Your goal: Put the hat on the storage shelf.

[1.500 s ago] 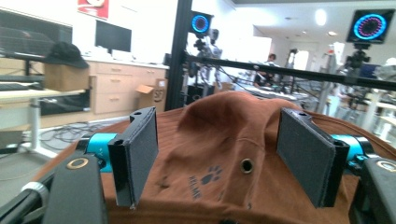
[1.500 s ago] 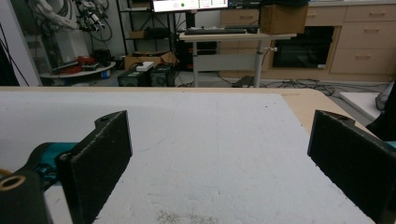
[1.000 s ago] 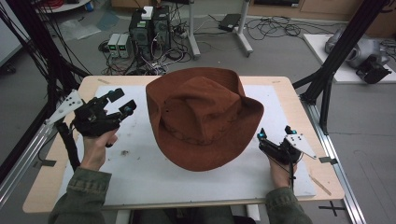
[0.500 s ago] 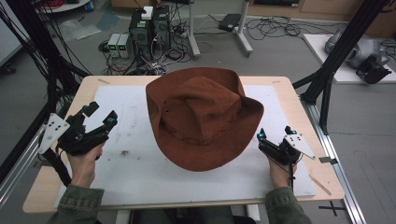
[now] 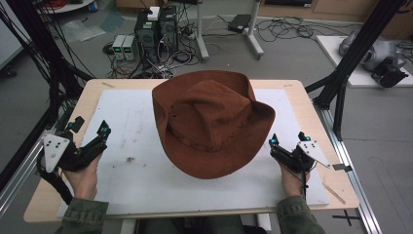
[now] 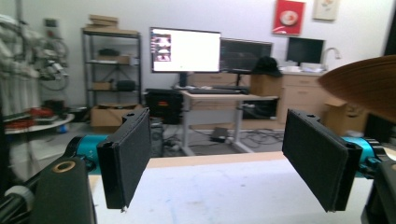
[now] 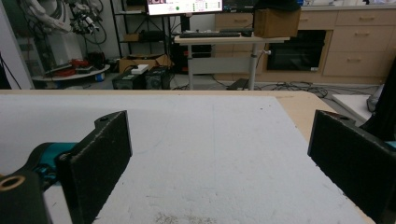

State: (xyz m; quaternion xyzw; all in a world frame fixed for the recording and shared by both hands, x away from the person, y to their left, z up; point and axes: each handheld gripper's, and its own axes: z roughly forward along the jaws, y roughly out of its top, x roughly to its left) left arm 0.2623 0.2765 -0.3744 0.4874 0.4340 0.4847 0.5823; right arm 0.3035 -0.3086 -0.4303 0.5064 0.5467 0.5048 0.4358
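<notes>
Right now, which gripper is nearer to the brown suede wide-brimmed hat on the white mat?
Right. The right gripper sits just beside the brown suede wide-brimmed hat, off its brim at the person's right, jaws open. The left gripper is farther off, across bare mat on the other side, also open.

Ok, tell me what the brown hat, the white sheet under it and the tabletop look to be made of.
Brown hat: likely suede or felt; matte, napped surface, soft creases in the crown, no shine.
White sheet: probably foam board or paper; flat, matte, scuffed and speckled.
Tabletop: seemingly light wood or plywood; pale tan, smooth, bare edge showing around the sheet.
</notes>
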